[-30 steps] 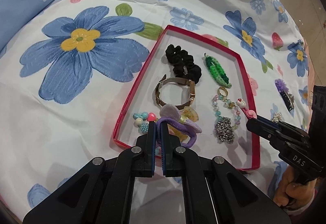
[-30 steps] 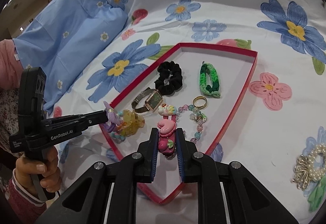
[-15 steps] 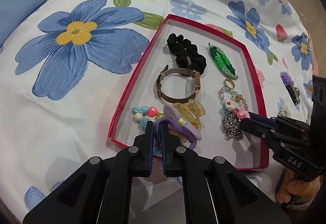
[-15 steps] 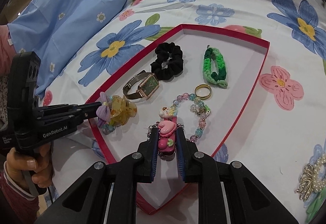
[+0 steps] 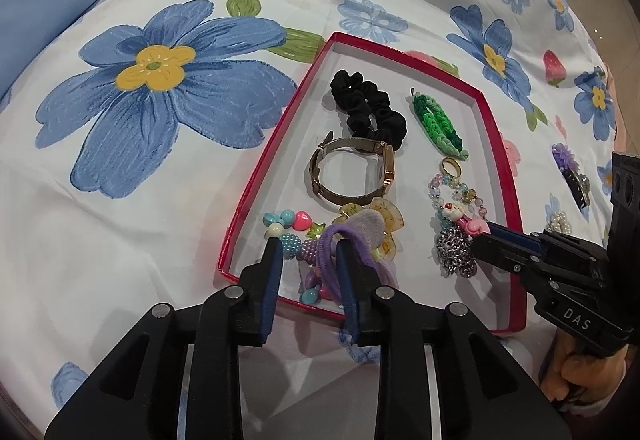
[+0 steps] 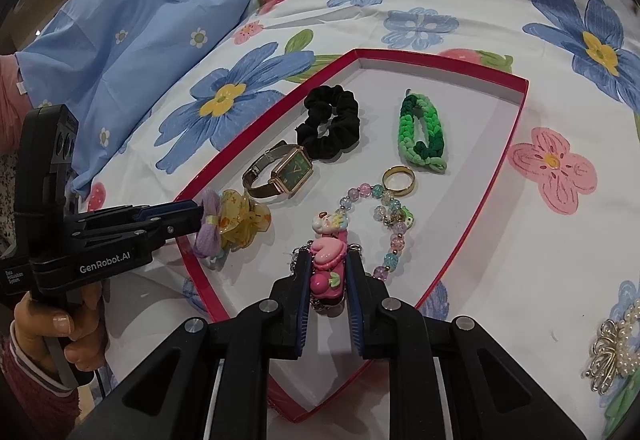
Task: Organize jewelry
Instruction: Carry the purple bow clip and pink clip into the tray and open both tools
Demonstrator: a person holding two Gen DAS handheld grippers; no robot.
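Note:
A red-rimmed tray [image 5: 256, 192] lies on the flowered bedsheet and holds jewelry. My left gripper [image 5: 309, 246] is low over its near left corner, jaws opening. A purple hair tie [image 5: 332, 236] with a yellow translucent flower [image 5: 390, 216] sits between them, its loop draped on the right finger, pads apart from it. In the right wrist view the left gripper [image 6: 196, 214] touches that tie at the tray's left rim. My right gripper [image 6: 328, 260] is shut on a pink heart hair clip [image 6: 328, 252], low over a silver chain [image 5: 454, 250].
The tray also holds a black scrunchie [image 5: 368, 108], a gold watch [image 5: 352, 172], a green braided band [image 5: 438, 122], a gold ring [image 5: 451, 166], a pastel bead bracelet [image 6: 384, 208] and colourful beads [image 5: 288, 228]. A pearl hairpiece [image 6: 616, 340] and purple flower clip [image 5: 568, 164] lie outside on the right. Blue pillow [image 6: 120, 40] at left.
The left jaws were shut on the purple hair tie and have now parted. The right gripper has carried the pink clip further into the tray, over the silver chain.

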